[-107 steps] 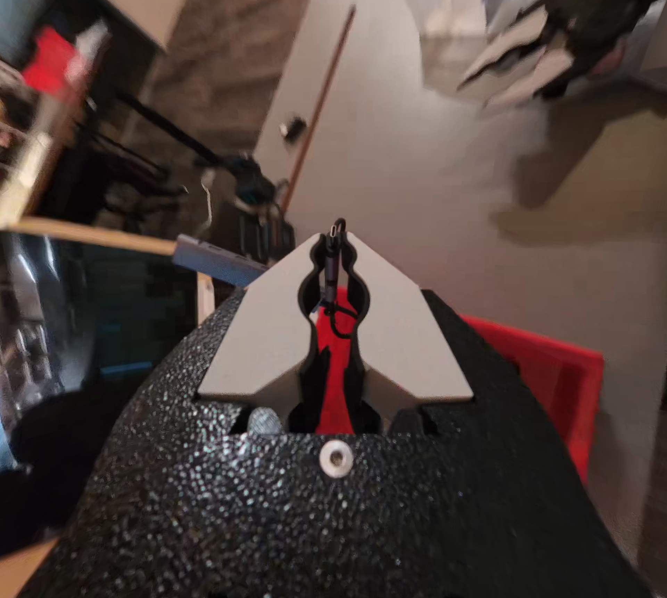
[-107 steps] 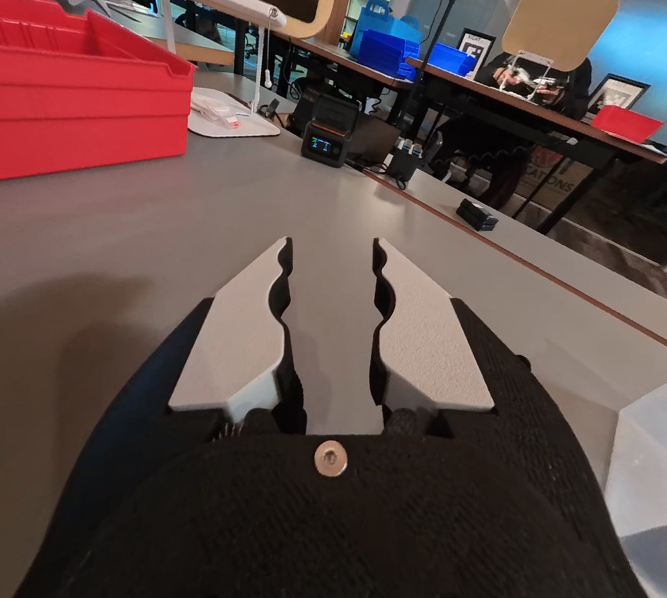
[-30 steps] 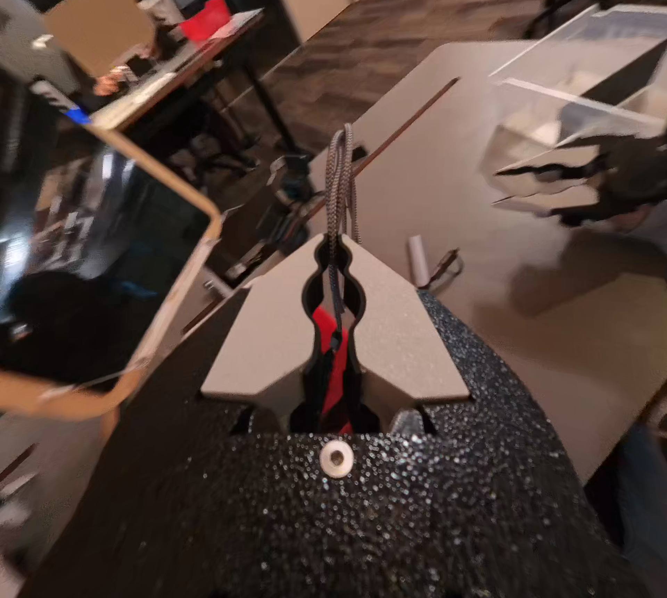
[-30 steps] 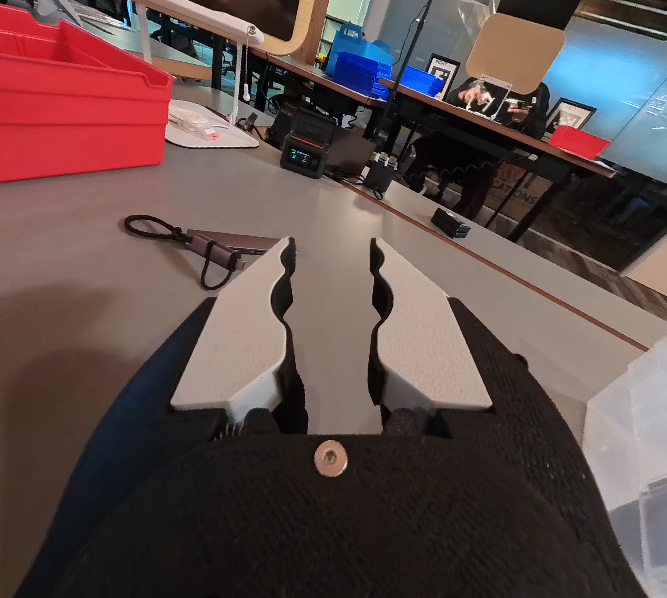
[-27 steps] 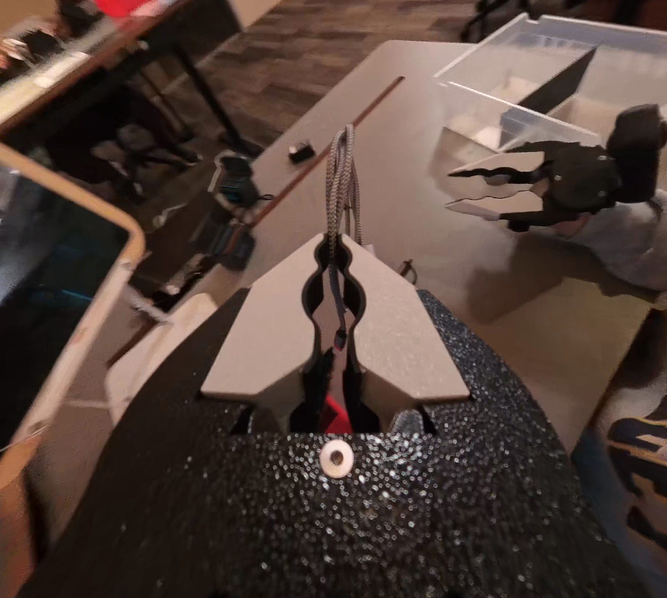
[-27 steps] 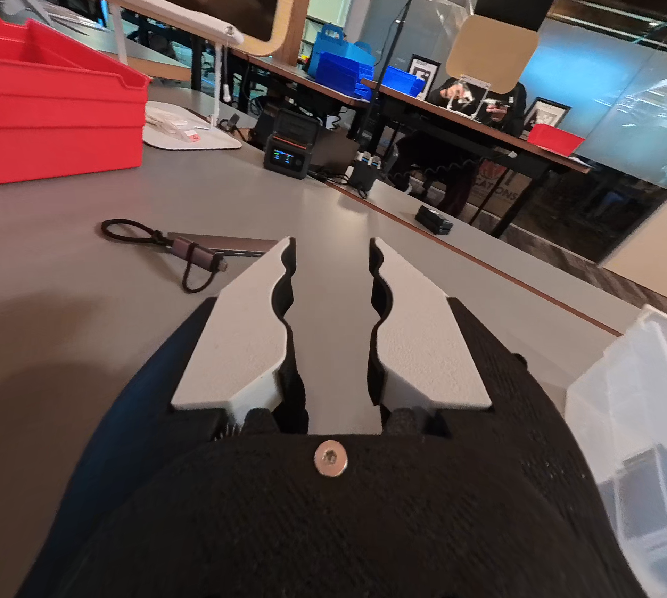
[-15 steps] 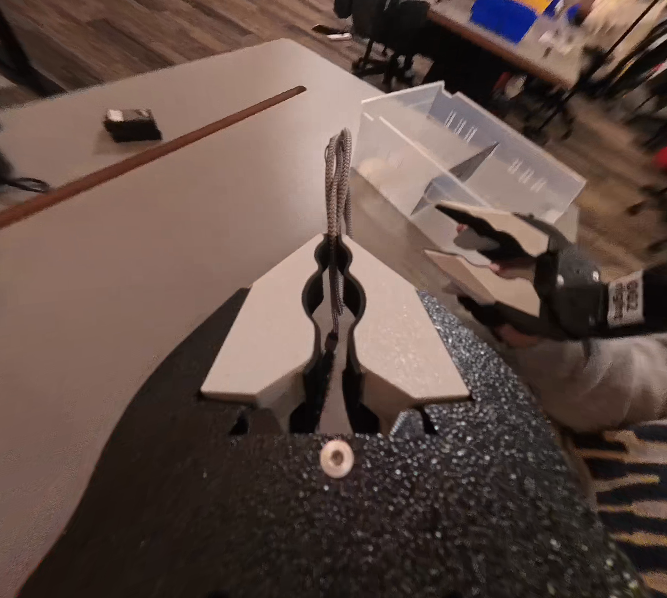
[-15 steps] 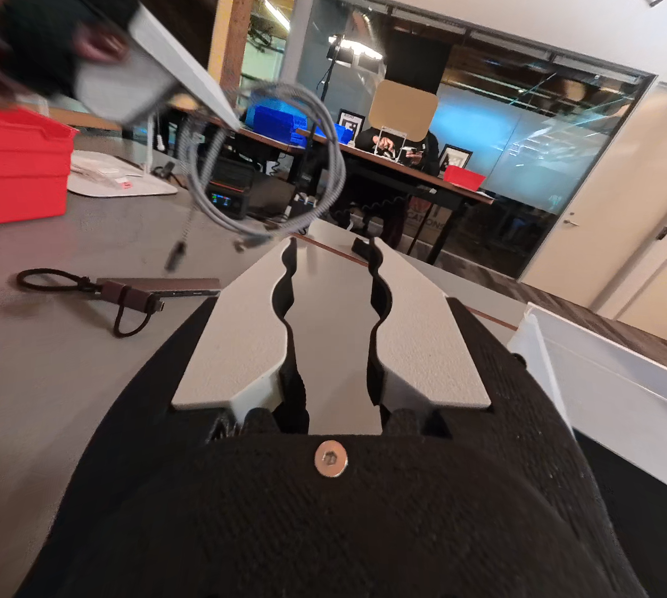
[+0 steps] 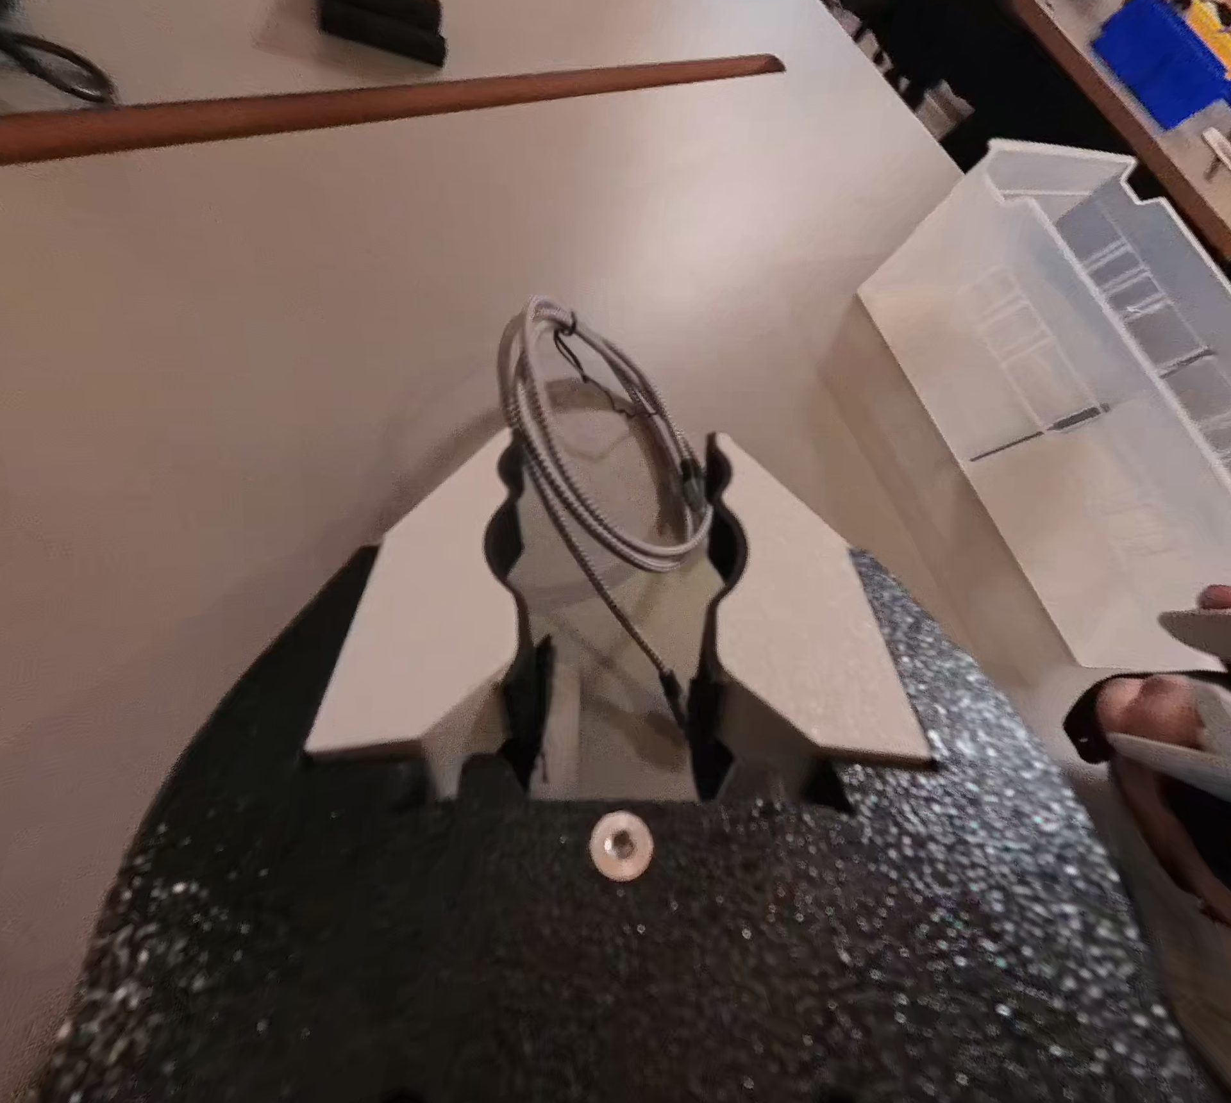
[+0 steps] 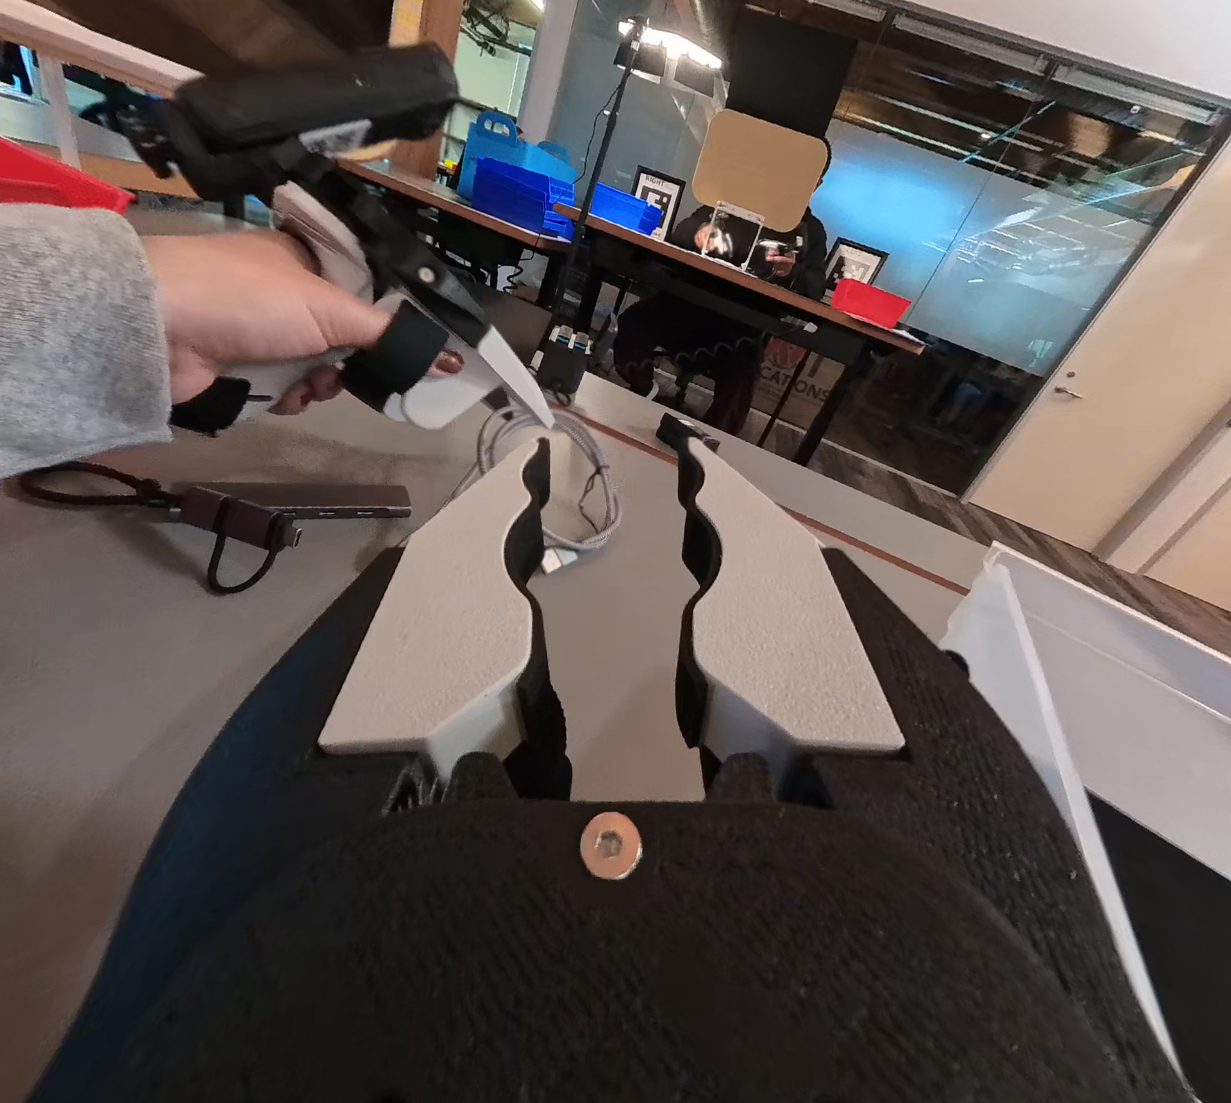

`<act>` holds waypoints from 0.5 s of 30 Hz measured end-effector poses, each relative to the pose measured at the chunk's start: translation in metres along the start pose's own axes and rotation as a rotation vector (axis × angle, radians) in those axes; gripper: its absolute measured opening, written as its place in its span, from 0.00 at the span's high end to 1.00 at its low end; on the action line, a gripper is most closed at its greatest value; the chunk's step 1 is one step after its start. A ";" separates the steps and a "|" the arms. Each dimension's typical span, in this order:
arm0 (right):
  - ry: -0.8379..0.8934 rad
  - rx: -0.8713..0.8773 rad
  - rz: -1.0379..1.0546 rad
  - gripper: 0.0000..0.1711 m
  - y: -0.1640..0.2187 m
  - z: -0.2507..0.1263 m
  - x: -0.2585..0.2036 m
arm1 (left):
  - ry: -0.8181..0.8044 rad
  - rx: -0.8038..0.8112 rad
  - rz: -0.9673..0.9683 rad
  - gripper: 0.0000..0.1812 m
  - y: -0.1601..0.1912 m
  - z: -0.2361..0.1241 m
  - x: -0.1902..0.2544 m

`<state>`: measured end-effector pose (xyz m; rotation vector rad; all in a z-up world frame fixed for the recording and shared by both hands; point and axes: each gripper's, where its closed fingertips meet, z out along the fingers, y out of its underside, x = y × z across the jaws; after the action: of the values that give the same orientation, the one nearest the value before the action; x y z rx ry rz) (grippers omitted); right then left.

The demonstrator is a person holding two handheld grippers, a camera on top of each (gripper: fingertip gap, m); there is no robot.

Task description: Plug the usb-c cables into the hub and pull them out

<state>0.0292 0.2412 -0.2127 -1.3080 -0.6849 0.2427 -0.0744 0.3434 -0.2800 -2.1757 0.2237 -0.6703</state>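
A coiled grey braided USB-C cable [image 9: 533, 438] lies loose on the grey table [image 9: 266, 338], just ahead of and between the fingers of my left gripper [image 9: 609, 442], which is open and holds nothing. In the right wrist view the same coil [image 10: 609, 512] lies past my open, empty right gripper [image 10: 614, 445], and one finger [image 10: 513, 372] of the left gripper hovers just above it. The slim dark hub [image 10: 346, 504], with its short looped lead [image 10: 233, 545], lies on the table to the left of the coil. Nothing is plugged into it.
A clear plastic compartment bin [image 9: 1032, 405] stands at the table's right edge, also in the right wrist view [image 10: 1099, 691]. A small black box [image 9: 376, 5] sits beyond a brown seam [image 9: 333, 105]. A red bin [image 10: 53, 185] is far left. A person sits at a far table.
My left gripper swung over the table with the coil clamped in it, then opened and let it go onto the table. My right gripper stayed open and turned a little.
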 end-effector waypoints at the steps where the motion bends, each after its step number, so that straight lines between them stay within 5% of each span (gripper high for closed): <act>1: -0.004 -0.003 0.003 0.78 0.001 0.001 -0.001 | -0.032 0.026 0.025 0.68 0.000 -0.009 -0.003; 7: -0.038 -0.012 -0.004 0.78 0.003 0.004 -0.010 | -0.118 -0.066 0.194 0.73 0.049 -0.058 -0.002; 11: -0.063 -0.030 -0.018 0.78 0.007 0.007 -0.017 | -0.142 -0.306 0.241 0.72 0.101 -0.068 -0.007; 15: -0.099 -0.048 -0.022 0.78 0.012 0.008 -0.024 | -0.170 -0.370 0.286 0.81 0.114 -0.067 -0.015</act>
<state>0.0076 0.2382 -0.2307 -1.3408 -0.7924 0.2759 -0.1155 0.2307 -0.3387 -2.4693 0.5942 -0.2956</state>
